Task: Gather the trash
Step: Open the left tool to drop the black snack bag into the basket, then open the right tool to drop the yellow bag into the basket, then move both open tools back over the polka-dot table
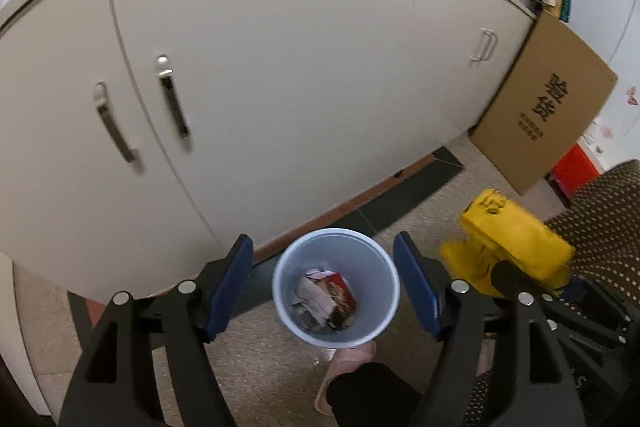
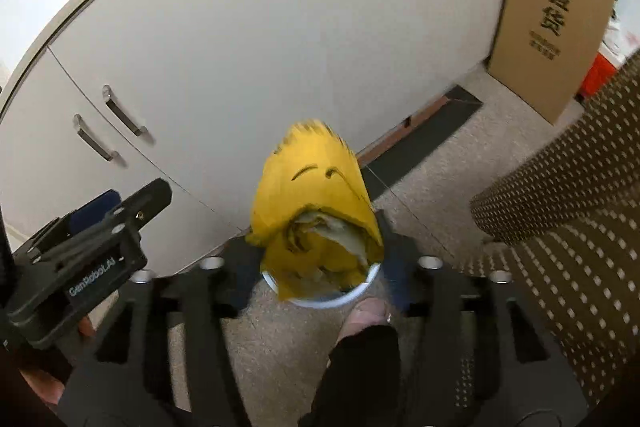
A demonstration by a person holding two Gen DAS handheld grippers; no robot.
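A pale blue waste bin [image 1: 380, 291] stands on the floor below my left gripper [image 1: 322, 287], with crumpled wrappers and a red packet [image 1: 338, 293] inside. The left gripper is open and empty, its blue pads either side of the bin's mouth from above. My right gripper [image 2: 320, 259] is shut on a crumpled yellow snack bag [image 2: 316, 211] and holds it right above the bin's white rim [image 2: 352, 297]. In the left wrist view the yellow bag [image 1: 508, 243] shows to the right of the bin.
White cabinet doors [image 1: 260, 75] with metal handles stand behind the bin. A cardboard box [image 1: 548, 107] leans at the cabinet's right end, with a red item [image 1: 572, 175] beside it. A person's slippered foot [image 1: 348, 363] is beside the bin. Dotted brown fabric [image 2: 560, 207] is at right.
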